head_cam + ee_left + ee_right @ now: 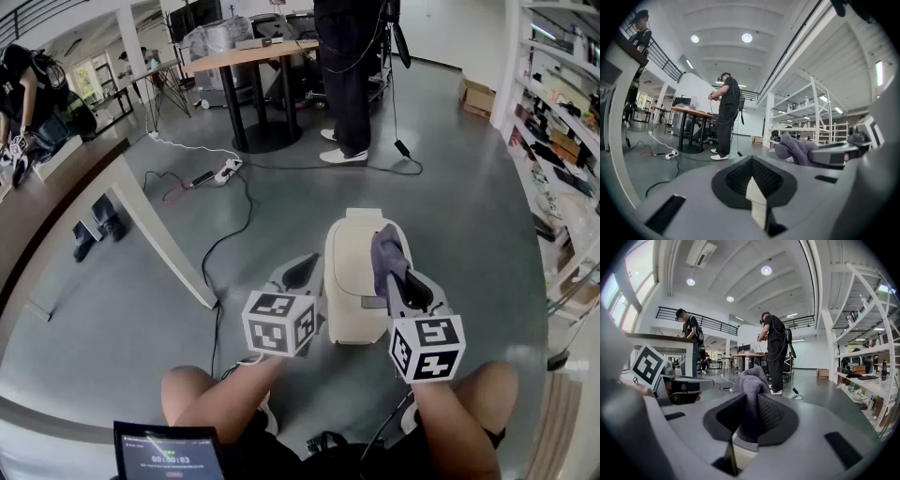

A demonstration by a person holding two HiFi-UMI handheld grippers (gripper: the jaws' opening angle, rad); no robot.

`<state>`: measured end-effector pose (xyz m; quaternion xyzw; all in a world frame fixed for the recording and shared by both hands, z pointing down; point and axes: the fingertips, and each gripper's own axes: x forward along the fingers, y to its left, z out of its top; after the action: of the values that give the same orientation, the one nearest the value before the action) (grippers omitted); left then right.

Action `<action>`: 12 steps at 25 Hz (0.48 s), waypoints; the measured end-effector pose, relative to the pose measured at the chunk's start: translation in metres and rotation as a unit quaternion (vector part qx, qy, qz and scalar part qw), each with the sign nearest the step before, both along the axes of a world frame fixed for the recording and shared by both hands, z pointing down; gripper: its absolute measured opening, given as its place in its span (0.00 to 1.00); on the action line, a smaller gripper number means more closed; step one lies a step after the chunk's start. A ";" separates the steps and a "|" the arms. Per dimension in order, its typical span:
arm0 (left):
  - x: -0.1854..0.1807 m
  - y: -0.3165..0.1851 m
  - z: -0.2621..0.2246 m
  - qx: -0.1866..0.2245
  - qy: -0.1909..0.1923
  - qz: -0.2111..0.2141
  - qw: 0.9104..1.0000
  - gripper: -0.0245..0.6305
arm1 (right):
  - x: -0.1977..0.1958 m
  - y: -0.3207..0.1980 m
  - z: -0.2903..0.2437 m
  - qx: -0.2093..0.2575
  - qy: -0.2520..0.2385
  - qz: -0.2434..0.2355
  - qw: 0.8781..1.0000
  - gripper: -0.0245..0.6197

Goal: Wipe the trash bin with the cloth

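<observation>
1. Guessing at the main risk: the right gripper [751,404] is clamped on the cloth [750,380], but only a bunched fold sits between its jaws. A hard drag could probably tug it loose.
2. The trash bin [352,281] stands on the floor [450,216] between the two grippers. The left gripper [751,161] has its jaws together on nothing, just beside the bin's left side. Nothing braces the bin, so a sideways push might slide or tip it.
3. The cloth is over the bin's top right edge. Can't tell if it's touching.
4. The bin's lid is down, so its contents are hidden. Same with the cardboard box [478,94] by the shelves [562,122].
</observation>
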<state>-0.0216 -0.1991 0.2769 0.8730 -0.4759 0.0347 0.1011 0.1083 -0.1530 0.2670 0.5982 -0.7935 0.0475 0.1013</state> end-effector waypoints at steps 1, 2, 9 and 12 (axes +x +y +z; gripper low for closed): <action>-0.003 -0.007 -0.003 -0.002 0.007 -0.003 1.000 0.04 | -0.002 -0.007 0.000 -0.001 0.002 0.002 1.000 0.15; -0.005 -0.014 -0.005 -0.003 0.015 -0.005 1.000 0.04 | -0.003 -0.015 0.001 -0.002 0.004 0.004 1.000 0.15; -0.030 -0.066 -0.013 -0.014 0.065 -0.013 0.998 0.04 | -0.017 -0.062 0.009 -0.013 0.010 0.006 1.000 0.15; -0.042 -0.083 -0.011 0.004 0.035 -0.014 0.999 0.04 | -0.025 -0.080 0.008 -0.018 0.015 -0.004 1.000 0.15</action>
<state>-0.0635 -0.2819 0.2654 0.8673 -0.4844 0.0011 0.1145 0.0836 -0.2328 0.2749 0.5940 -0.7931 0.0525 0.1241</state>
